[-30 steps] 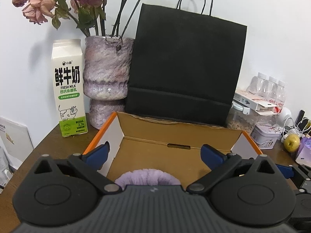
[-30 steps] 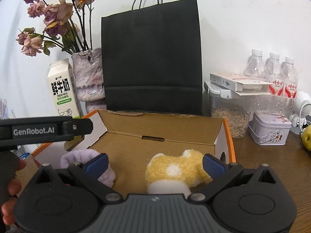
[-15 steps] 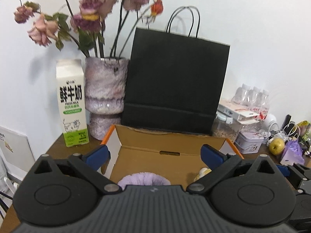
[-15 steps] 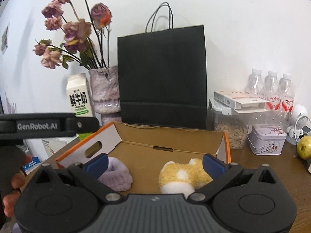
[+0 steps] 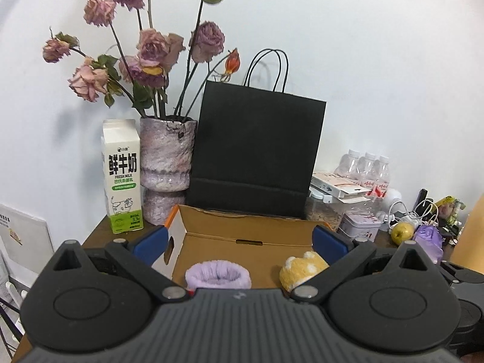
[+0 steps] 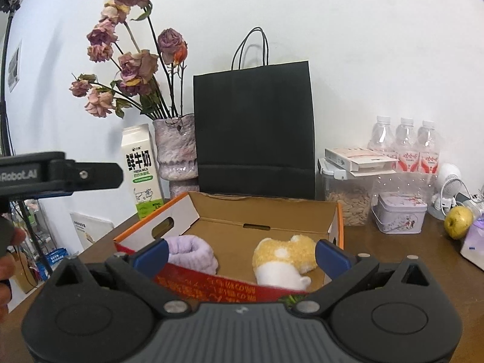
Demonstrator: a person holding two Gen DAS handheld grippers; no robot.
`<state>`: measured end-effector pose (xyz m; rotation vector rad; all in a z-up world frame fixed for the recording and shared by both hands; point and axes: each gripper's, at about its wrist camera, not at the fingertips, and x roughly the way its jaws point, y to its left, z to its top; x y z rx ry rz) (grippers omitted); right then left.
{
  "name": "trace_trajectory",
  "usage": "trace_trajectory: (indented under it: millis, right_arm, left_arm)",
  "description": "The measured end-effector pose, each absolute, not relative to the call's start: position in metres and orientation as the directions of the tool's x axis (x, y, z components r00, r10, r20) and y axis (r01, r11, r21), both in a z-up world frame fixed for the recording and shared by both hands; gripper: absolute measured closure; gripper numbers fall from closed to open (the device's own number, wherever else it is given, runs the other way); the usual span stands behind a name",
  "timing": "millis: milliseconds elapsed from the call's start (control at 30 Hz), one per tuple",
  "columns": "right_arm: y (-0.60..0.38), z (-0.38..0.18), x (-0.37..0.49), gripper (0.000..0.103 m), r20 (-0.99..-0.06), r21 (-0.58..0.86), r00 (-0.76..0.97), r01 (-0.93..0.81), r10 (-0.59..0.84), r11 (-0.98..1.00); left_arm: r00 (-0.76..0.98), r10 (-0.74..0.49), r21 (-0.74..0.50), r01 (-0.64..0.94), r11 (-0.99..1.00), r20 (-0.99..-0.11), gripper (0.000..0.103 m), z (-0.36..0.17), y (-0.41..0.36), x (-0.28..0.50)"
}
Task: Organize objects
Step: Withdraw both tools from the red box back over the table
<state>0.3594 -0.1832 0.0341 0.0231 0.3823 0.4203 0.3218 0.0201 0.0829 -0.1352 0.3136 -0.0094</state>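
Both the left gripper (image 5: 239, 239) and right gripper (image 6: 240, 251) had blue-tipped fingers spread wide, holding nothing. Inside the corrugated cardboard box (image 6: 263, 211) lay a fuzzy lavender sock (image 6: 193, 252) and, apart, a fluffy yellow-and-white sock (image 6: 284, 255).

Bright, even indoor light fills both views. Soft shadows of the dried roses (image 5: 142, 57) fall on the white wall (image 5: 378, 60) toward 9 o'clock. Fisheye bending darkens the corners; focus is sharp.

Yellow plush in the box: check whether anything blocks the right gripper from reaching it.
The box's red-printed front wall stands between the right gripper and the yellow plush. Above that wall, nothing visible blocks it.
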Motion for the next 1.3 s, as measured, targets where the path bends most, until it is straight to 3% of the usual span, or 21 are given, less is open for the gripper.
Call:
trace_trajectory:
  millis: [1300]
  right_arm:
    - [-0.197,0.037,0.221,0.000,-0.395,0.067,0.808,-0.449,0.437,0.891]
  left_arm:
    - [0.936,0.040,-0.094,-0.077,0.993,-0.349,0.000,0.088,0.014,0.184]
